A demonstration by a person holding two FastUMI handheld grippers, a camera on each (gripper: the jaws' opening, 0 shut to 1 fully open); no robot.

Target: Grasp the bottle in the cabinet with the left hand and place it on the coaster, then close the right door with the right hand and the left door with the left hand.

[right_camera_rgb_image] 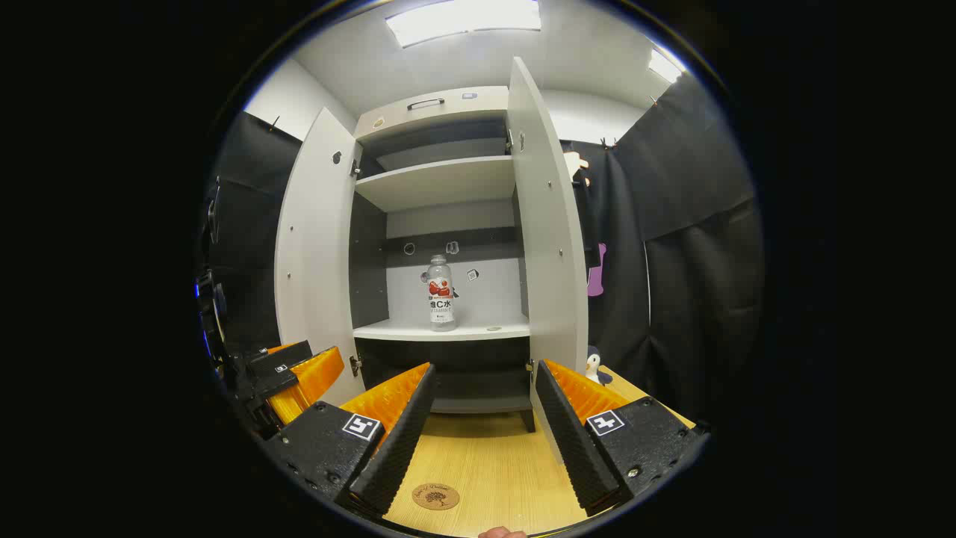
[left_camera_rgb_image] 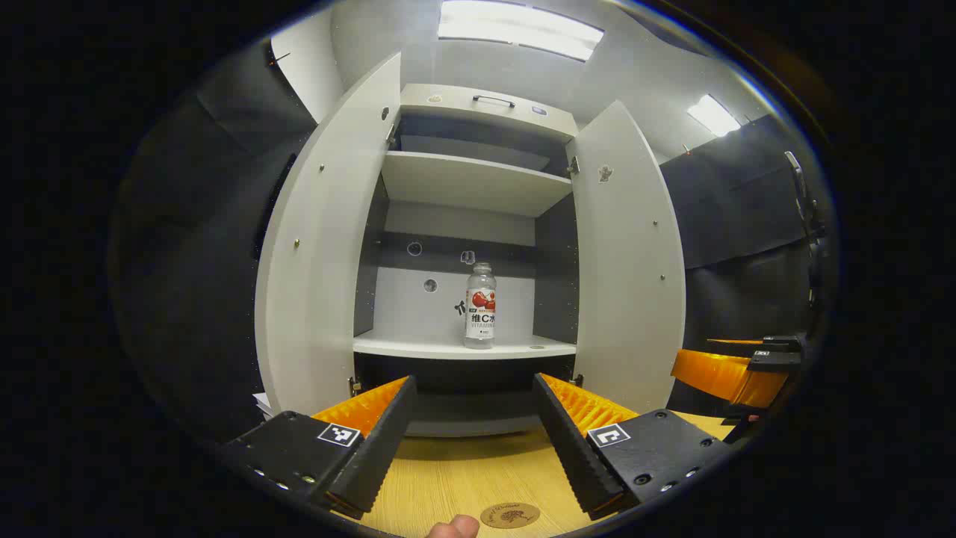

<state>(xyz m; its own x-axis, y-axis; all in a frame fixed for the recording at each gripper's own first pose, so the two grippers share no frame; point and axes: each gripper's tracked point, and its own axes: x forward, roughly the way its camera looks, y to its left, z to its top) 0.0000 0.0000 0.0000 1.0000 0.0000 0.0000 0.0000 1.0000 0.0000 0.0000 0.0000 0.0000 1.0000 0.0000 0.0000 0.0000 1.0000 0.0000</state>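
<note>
A clear bottle (left_camera_rgb_image: 480,306) with a red and white label stands upright on the cabinet's middle shelf (left_camera_rgb_image: 418,346); the right gripper view has the same bottle (right_camera_rgb_image: 441,293). Both white cabinet doors stand wide open: the left door (left_camera_rgb_image: 317,246) and the right door (left_camera_rgb_image: 631,261), the latter seen as the right door (right_camera_rgb_image: 545,224). A round brown coaster (left_camera_rgb_image: 510,515) lies on the wooden table near me, also the coaster (right_camera_rgb_image: 435,496). My left gripper (left_camera_rgb_image: 472,392) is open, well short of the bottle. My right gripper (right_camera_rgb_image: 484,377) is open too, empty.
The wooden table (left_camera_rgb_image: 463,471) runs from the cabinet's foot toward me. A small penguin figure (right_camera_rgb_image: 593,367) stands on the table right of the right door. The right gripper (left_camera_rgb_image: 736,373) appears at the right edge of the left gripper view. A fingertip (left_camera_rgb_image: 454,527) shows at the bottom.
</note>
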